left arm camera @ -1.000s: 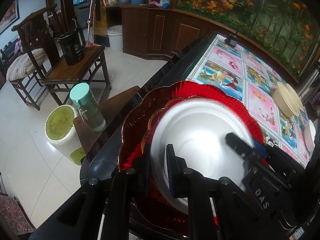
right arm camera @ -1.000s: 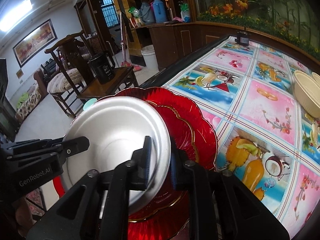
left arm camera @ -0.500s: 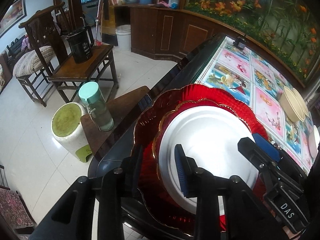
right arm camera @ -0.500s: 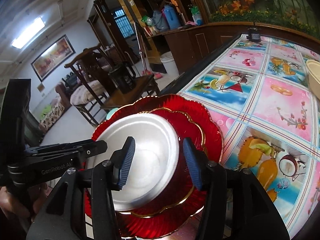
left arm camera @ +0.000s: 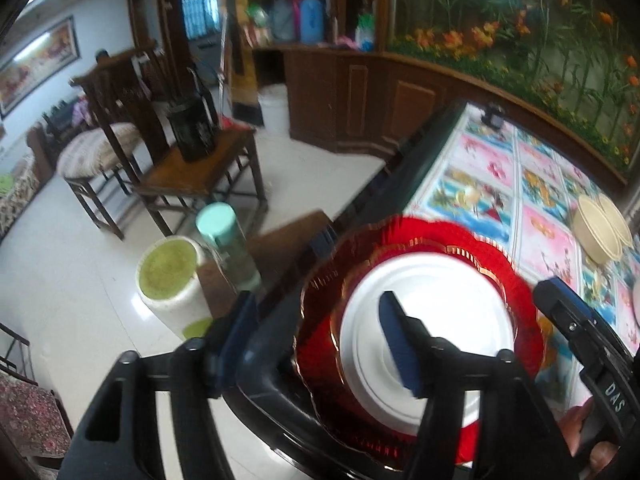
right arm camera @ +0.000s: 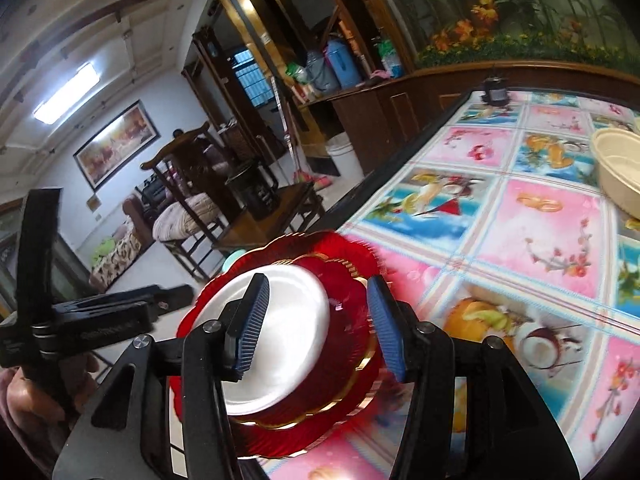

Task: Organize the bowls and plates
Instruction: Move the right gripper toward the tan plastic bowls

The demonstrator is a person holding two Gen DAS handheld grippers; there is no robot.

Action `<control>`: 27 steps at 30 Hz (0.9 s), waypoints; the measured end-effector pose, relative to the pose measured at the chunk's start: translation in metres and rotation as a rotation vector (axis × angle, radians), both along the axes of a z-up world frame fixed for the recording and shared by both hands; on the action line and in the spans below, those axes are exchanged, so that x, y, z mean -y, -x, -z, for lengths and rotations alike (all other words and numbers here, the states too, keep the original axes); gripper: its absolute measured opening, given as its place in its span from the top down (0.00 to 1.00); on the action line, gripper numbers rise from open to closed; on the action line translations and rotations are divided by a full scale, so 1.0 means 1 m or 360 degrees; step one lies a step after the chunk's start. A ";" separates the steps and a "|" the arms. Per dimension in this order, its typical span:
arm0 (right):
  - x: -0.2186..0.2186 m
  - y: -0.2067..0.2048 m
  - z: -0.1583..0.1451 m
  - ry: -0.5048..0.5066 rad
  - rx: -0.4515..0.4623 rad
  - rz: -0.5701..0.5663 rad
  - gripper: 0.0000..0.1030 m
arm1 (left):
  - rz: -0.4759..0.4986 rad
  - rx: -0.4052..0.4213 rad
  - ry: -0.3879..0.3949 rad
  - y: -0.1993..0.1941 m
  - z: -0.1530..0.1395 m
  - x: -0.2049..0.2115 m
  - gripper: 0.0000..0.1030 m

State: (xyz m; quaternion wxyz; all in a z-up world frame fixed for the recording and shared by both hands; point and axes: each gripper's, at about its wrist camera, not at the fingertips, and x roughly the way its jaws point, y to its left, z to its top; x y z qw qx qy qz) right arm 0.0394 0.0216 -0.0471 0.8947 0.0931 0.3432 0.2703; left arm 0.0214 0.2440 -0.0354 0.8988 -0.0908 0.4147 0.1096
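Observation:
A white plate lies on a stack of red scalloped plates at the near corner of the table. My left gripper hovers above the stack with its jaws opening. One pad hangs over the white plate, the other beyond the table edge, and neither touches it. My right gripper is open over the stack's other side and grips nothing. Each view also shows the other gripper's fingers.
Stacked beige bowls stand farther along the patterned tablecloth. Off the table corner are a mint-capped bottle on a low brown stand, a green-topped white stool, wooden chairs and a black kettle.
Both grippers were shut on the white plate's rim. They have opened and lifted back, leaving the plate flat on the red plates.

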 end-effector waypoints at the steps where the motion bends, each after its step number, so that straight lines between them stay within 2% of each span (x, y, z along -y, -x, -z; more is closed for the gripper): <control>1: 0.005 -0.001 -0.001 -0.0011 -0.0005 0.0018 0.48 | -0.0003 0.0017 -0.0016 0.001 -0.003 0.002 0.32; 3: 0.020 -0.006 -0.003 -0.0038 -0.0016 0.0081 0.48 | 0.0009 0.0031 -0.0020 0.000 -0.007 0.008 0.28; 7: 0.049 -0.013 -0.008 -0.0060 -0.0019 0.0185 0.47 | 0.0082 0.0030 -0.0025 -0.005 -0.012 0.028 0.27; 15: 0.125 -0.027 -0.020 -0.0191 -0.0021 0.0344 0.47 | 0.0396 0.0001 0.0075 -0.019 -0.027 0.091 0.26; 19: 0.182 -0.034 -0.030 -0.0271 -0.0009 0.0508 0.47 | 0.0535 -0.0025 0.0131 -0.030 -0.032 0.127 0.26; 22: 0.220 -0.035 -0.038 -0.0253 0.0022 0.0641 0.48 | 0.0625 -0.0057 0.0136 -0.040 -0.033 0.157 0.26; 27: 0.284 -0.039 -0.040 -0.0356 -0.0029 0.0824 0.48 | 0.0697 -0.0116 0.0139 -0.056 -0.031 0.194 0.26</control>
